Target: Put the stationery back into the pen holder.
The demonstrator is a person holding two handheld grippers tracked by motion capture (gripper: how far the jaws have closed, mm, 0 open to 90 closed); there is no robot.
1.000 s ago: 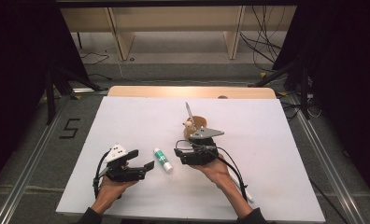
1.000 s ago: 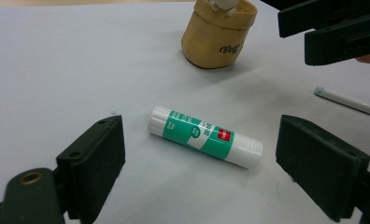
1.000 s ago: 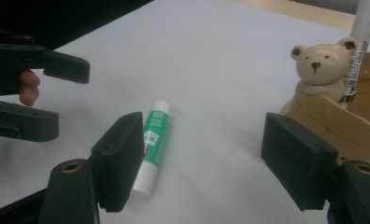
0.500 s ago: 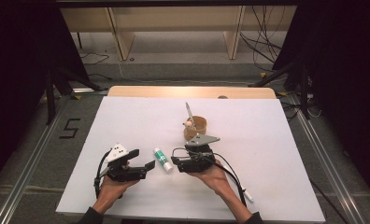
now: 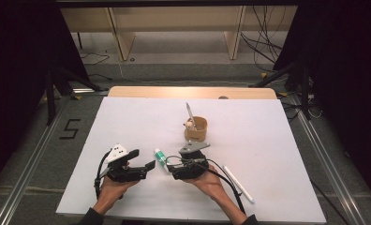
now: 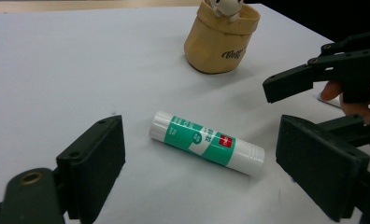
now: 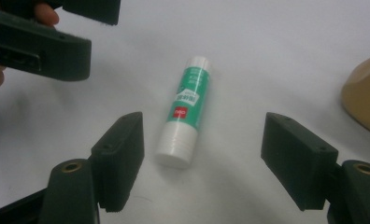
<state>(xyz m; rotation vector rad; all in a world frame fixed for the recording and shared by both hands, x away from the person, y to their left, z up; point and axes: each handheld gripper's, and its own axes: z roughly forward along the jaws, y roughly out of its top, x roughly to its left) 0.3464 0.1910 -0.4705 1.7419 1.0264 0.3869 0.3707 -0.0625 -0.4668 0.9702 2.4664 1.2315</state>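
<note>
Because the glue stick lies flat on the surface, the right gripper straddles it, jaws open, while the left gripper waits open at nine o'clock.

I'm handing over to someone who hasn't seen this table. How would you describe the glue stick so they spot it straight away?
Start at the white table and find the tan fabric cup near its middle. Nearer the person, between the left gripper and the right gripper, lies the white glue stick with a green label. It is short and stubby, flat on its side, unlike the long thin white pen to the right.
</note>
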